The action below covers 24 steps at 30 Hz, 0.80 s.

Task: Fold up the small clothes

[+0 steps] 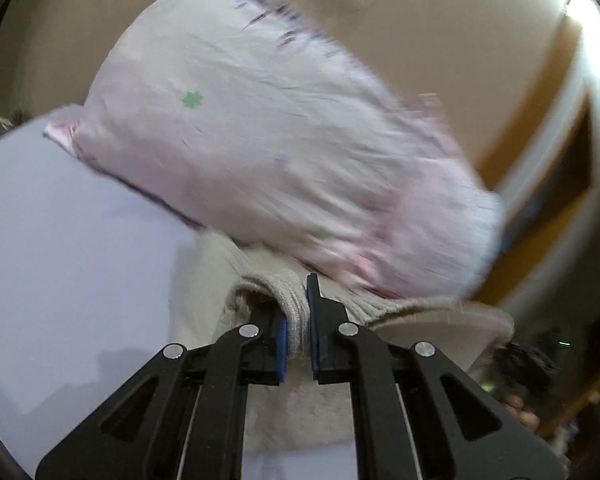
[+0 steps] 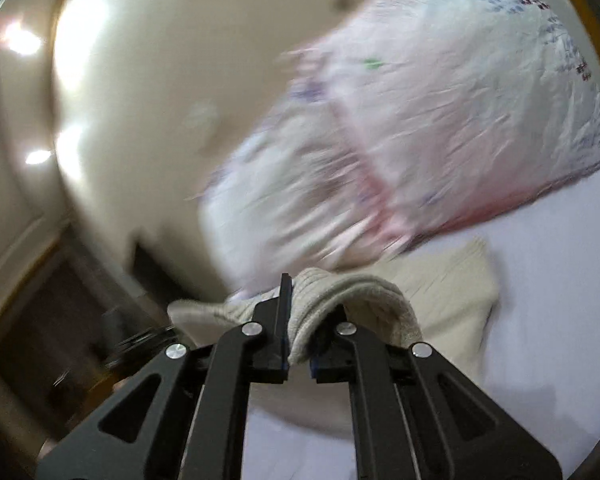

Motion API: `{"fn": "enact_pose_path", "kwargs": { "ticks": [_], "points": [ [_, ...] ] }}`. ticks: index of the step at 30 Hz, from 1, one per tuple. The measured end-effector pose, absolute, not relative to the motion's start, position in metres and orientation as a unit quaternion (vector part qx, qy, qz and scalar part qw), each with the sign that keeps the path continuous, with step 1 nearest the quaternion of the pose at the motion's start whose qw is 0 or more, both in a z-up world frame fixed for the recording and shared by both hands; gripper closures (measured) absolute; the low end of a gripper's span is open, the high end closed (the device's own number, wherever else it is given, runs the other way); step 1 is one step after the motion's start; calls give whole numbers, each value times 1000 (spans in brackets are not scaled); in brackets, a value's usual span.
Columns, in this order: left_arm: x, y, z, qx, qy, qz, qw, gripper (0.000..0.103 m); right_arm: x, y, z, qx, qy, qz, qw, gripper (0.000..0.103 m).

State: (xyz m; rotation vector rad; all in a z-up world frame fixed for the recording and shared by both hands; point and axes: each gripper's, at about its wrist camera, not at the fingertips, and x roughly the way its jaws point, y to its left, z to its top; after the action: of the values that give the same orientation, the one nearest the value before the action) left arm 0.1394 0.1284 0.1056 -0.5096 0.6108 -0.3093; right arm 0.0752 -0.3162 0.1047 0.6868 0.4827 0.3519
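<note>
Pale lavender bed sheet (image 1: 60,240) as work surface; cream wall (image 2: 148,100) and wood-trimmed doorframe (image 1: 556,168) behind, both motion-blurred. Large pinkish-white pillow (image 1: 260,140) with small green flower print lying on sheet, just behind the garment; same pillow upper right in right wrist view (image 2: 460,100).

Beige knit garment (image 1: 292,408) lifted at its ribbed edge, lower part draping down toward sheet; in right wrist view (image 2: 440,292) part of the fabric resting flat on sheet beside pillow.

Left gripper (image 1: 298,332): jaws nearly closed, narrow gap filled by a fold of ribbed knit, blue pads pressed against fabric on both sides. Right gripper (image 2: 300,328): jaws likewise drawn close, pinching a bunched ribbed edge of same garment, fabric arching over the right finger.

Strong blur in both views, especially pillow and background. Contact between garment's hanging portion and sheet: cannot tell from left wrist view.
</note>
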Motion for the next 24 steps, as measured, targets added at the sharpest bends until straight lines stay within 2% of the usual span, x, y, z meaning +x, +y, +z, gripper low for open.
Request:
{"fn": "enact_pose_path", "kwargs": {
  "ticks": [4,9,10,11,12,13,14,15,16,19,24],
  "points": [
    [222,107,60,-236,379,-101,889,95,158,-328,62,344,299,66,888,97],
    [247,110,33,-274,409,-93,865,94,195,-335,16,358,353,-32,864,96],
    [248,112,34,-274,411,-99,864,89,193,-336,15,359,351,-48,864,90],
    [246,114,37,-266,414,-102,865,86,193,-334,18,352,344,-60,868,70],
    [242,116,41,-260,412,-102,867,74,183,-332,27,330,321,-92,883,51],
    [231,123,49,-253,398,-93,877,55,174,-329,36,314,295,-123,894,10],
    [222,131,54,-251,386,-87,883,46,164,-328,44,300,267,-145,904,2],
    [210,140,61,-247,371,-76,892,34,150,-325,52,284,226,-155,919,2],
    [204,145,63,-248,366,-74,894,33,142,-325,56,275,207,-145,928,2],
    [196,162,53,-268,397,-94,873,33,133,-328,54,277,185,-119,935,2],
    [191,167,17,-305,445,-123,833,38,159,-329,38,310,232,-78,919,2]
  ]
}}
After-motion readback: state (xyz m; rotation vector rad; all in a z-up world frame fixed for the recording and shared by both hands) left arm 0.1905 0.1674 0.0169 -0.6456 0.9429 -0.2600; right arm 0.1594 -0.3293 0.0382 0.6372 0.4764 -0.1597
